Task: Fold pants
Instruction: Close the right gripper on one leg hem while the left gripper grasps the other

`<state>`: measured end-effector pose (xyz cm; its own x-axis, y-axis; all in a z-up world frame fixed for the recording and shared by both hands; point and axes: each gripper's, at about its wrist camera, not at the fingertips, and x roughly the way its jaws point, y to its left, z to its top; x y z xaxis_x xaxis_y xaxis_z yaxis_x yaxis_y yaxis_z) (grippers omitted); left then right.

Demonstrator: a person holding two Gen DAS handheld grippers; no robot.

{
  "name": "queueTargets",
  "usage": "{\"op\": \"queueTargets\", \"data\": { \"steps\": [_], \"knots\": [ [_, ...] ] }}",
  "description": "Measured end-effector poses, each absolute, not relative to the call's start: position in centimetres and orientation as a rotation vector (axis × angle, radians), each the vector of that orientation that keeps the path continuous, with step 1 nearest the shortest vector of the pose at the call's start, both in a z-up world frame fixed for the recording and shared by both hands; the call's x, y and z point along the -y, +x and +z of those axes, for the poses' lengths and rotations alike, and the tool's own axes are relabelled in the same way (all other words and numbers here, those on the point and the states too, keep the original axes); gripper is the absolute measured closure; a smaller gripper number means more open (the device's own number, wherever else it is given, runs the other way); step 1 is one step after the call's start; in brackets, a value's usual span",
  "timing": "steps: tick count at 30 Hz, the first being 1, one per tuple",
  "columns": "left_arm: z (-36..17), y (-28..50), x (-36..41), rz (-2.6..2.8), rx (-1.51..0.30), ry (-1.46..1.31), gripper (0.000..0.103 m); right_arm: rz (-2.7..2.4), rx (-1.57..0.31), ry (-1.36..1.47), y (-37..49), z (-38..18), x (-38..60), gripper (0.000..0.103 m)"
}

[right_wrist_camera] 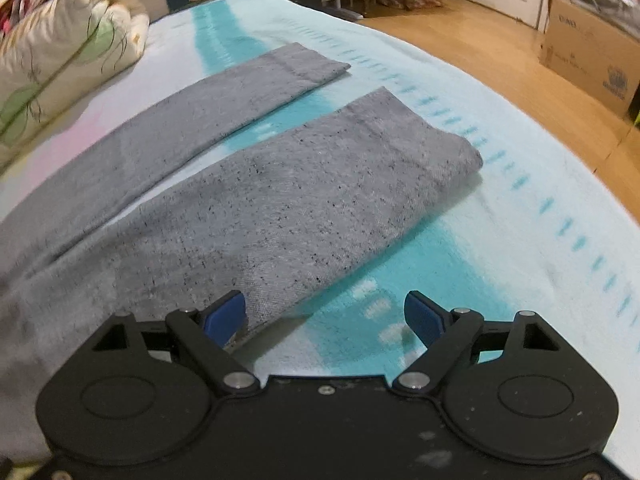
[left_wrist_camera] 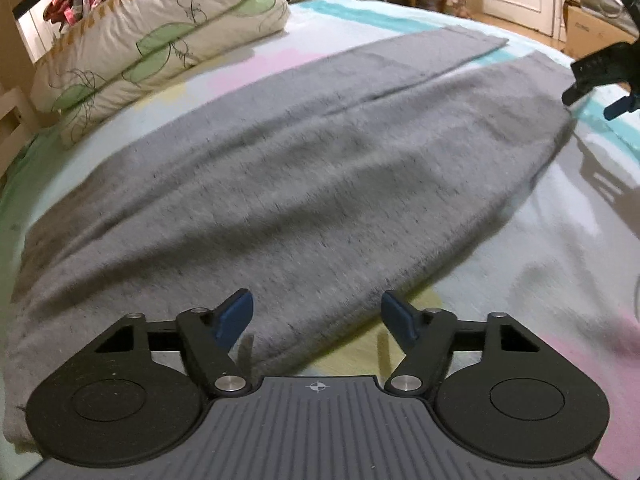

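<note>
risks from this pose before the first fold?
1. Both tools are open: the left tool near the waist edge, the right tool at the near leg's side. A shallow pinch may catch only the top layer of the pants.
2. The legs lie splayed, so a lengthwise fold could land misaligned.

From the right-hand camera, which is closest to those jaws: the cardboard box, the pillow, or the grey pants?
1. Grey pants, their near leg's edge right at the right gripper.
2. Pillow, far left on the bed.
3. Cardboard box, far right on the floor.
</note>
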<state>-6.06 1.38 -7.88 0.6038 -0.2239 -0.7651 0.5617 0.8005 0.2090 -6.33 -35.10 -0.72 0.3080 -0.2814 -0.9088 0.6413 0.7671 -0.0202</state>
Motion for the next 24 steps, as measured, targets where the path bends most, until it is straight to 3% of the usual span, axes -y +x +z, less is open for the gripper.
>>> {"op": "queueTargets", "data": {
  "steps": [4,9,11,12,13,14,15,16,18,24],
  "knots": [
    [-8.8,-6.2,-0.9,-0.467,-0.817,0.464,0.044,-0.63,-1.075,0.476,-6.8,-1.6,35.7,0.013],
    [-9.4,-6.0,-0.7,-0.458,-0.814,0.447,0.045,-0.631,-1.004,0.568,-6.0,-2.1,37.0,0.013],
    [-9.4,-5.9,-0.6,-0.46,-0.808,0.45,0.048,-0.614,-0.971,0.615,-5.6,-2.1,37.7,0.018],
    [-9.4,-5.9,-0.6,-0.47,-0.809,0.445,0.053,-0.611,-0.966,0.631,-5.3,-2.2,37.9,0.022],
    [-9.4,-5.8,-0.6,-0.482,-0.813,0.439,0.057,-0.6,-0.955,0.645,-5.2,-2.2,38.2,0.039],
    [-9.3,-5.6,-0.7,-0.49,-0.817,0.431,0.059,-0.583,-0.95,0.656,-5.2,-2.2,38.4,0.075],
    [-9.3,-5.4,-0.7,-0.496,-0.822,0.422,0.065,-0.569,-0.955,0.67,-4.9,-2.2,38.6,0.092],
    [-9.2,-5.3,-0.9,-0.503,-0.825,0.412,0.074,-0.568,-0.965,0.679,-4.7,-2.4,38.8,0.098],
    [-8.9,-4.8,-1.1,-0.525,-0.829,0.382,0.088,-0.574,-0.962,0.704,-4.3,-2.4,39.2,0.098],
    [-5.8,-3.2,-2.1,-0.551,-0.774,0.334,0.095,-0.565,-0.947,0.682,-4.2,-0.8,38.8,0.098]
  ]
}}
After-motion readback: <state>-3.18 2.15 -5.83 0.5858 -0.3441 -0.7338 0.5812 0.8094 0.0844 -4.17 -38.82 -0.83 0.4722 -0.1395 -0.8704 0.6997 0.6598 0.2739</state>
